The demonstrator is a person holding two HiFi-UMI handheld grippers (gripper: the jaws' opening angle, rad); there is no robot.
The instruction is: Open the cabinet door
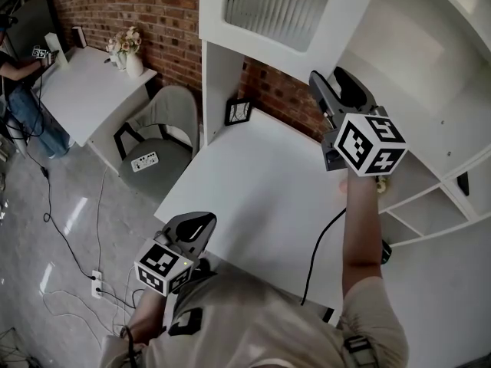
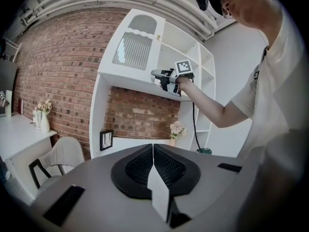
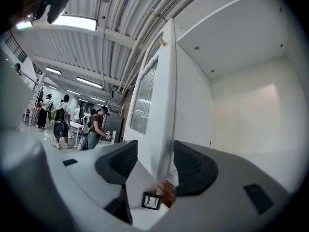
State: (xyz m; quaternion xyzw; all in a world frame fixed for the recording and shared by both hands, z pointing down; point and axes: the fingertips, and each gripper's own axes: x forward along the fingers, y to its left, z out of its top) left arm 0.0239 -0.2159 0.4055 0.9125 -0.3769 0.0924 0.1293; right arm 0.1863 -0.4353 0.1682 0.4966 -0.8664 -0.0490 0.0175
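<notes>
The white cabinet door (image 1: 261, 6) with a ribbed glass pane stands swung out from the upper cabinet (image 1: 430, 44). It shows as well in the left gripper view (image 2: 133, 50) and edge-on in the right gripper view (image 3: 153, 95). My right gripper (image 1: 331, 79) is raised level at the door's lower edge and is open. In its own view the right gripper (image 3: 154, 151) has the door's edge in line with the gap, and neither pad presses on it. My left gripper (image 1: 201, 222) hangs low at the table's front edge. The left gripper (image 2: 153, 146) is shut on nothing.
A white table (image 1: 261, 190) lies below the cabinet with a small picture frame (image 1: 238, 112) at its back and a flower vase (image 2: 177, 128). Open shelves (image 1: 430, 205) stand at the right. A grey chair (image 1: 165, 121), floor cables (image 1: 69, 244) and a person (image 1: 19, 90) are at the left.
</notes>
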